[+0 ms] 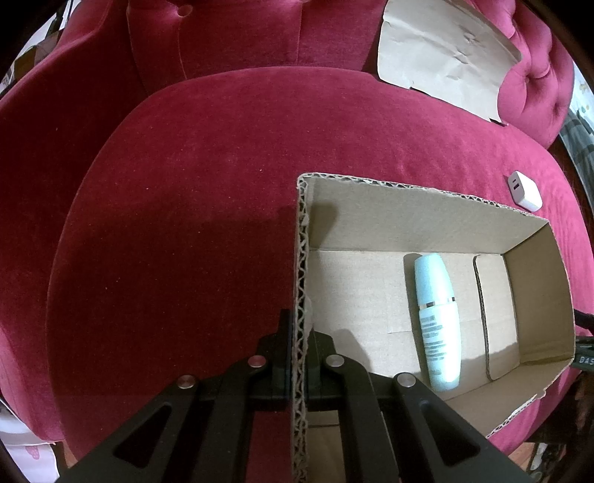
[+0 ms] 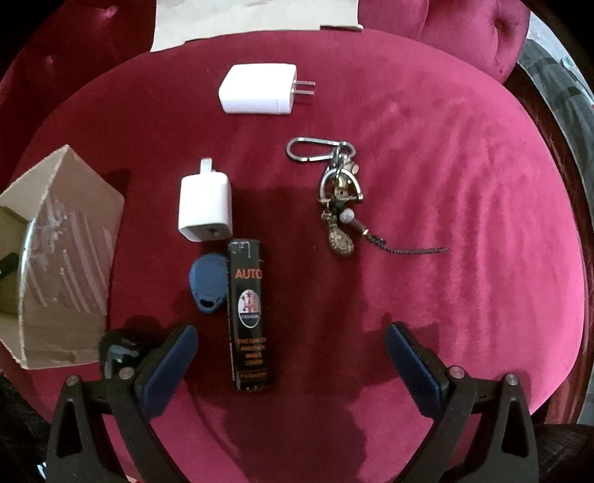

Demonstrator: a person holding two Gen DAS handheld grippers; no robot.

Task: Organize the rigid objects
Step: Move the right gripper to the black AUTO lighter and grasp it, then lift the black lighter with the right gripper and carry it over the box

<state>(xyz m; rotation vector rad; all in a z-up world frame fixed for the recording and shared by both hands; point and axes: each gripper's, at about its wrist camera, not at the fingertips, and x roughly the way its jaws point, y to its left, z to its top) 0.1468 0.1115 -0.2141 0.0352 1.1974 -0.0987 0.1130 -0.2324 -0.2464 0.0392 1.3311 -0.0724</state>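
The bottle's (image 1: 438, 319) label print is blurred; paper sheet (image 2: 252, 18) cut off above.

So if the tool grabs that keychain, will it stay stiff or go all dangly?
Probably dangly: the keychain is loose linked charms plus a thin trailing chain, so parts would likely swing. It looks like metal, so perhaps slippery. It lies flat, so rolling seems unlikely.
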